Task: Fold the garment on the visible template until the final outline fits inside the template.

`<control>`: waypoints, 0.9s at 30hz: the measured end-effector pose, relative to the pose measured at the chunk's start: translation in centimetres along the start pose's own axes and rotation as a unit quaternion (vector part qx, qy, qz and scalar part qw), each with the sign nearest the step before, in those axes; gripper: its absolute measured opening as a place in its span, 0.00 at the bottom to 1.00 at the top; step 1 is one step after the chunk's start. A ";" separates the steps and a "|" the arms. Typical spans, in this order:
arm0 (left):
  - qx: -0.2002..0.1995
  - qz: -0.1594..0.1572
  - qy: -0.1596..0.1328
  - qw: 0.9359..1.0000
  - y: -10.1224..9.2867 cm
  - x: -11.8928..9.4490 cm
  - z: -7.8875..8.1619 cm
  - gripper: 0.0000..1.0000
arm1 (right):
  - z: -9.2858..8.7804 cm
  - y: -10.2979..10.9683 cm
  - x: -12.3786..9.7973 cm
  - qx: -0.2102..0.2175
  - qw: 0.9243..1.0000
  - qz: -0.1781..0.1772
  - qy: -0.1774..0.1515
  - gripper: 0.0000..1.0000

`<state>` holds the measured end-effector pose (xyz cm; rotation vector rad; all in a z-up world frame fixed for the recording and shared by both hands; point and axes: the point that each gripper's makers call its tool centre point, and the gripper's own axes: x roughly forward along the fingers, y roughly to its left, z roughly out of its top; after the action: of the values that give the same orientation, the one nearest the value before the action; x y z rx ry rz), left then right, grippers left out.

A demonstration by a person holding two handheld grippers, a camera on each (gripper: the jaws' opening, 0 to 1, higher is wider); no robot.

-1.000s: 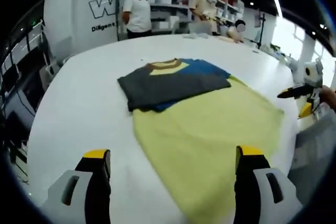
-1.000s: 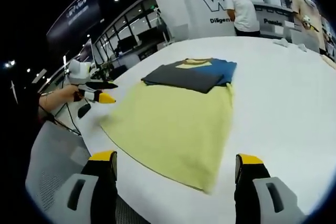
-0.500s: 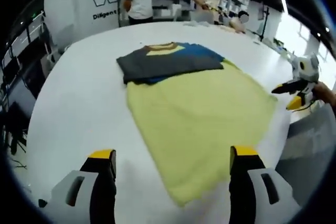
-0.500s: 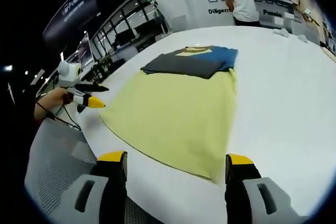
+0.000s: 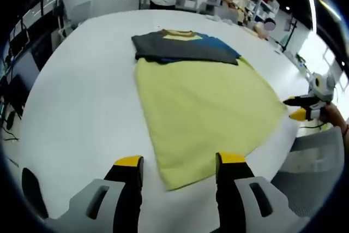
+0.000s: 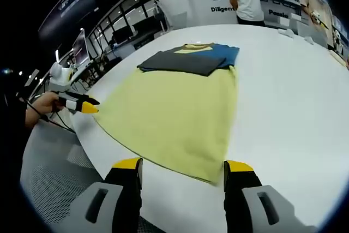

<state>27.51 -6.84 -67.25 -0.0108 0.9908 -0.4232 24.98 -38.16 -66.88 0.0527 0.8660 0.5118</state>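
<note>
In the left gripper view, the left gripper (image 5: pixel 177 170) hovers with jaws apart and empty over the near corner of the yellow template (image 5: pixel 202 107), which lies flat on the white table (image 5: pixel 82 96). The right gripper (image 6: pixel 182 173) likewise holds its jaws spread, gripping nothing, just above the template's near edge. At the template's far end lies the folded garment (image 5: pixel 182 47), dark grey over blue. Beyond the table stands a person (image 6: pixel 245 1).
</note>
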 end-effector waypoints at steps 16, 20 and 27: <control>-0.023 0.027 0.006 0.999 0.8 -0.2 -0.6 0.21 | -0.1 -2.0 0.3 -0.006 0.998 -0.055 0.014 0.14; -0.032 0.031 0.010 0.999 1.1 -0.2 -0.7 0.12 | -0.2 -2.1 0.4 -0.016 0.998 -0.057 0.021 0.05; -0.016 0.037 0.021 0.999 1.1 -0.1 -1.0 0.02 | -0.2 -2.4 -0.1 -0.022 0.998 -0.061 0.023 0.00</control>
<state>27.01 -5.58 -67.95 0.0063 1.0361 -0.3415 25.81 -40.37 -67.52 -0.0519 0.8959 0.4186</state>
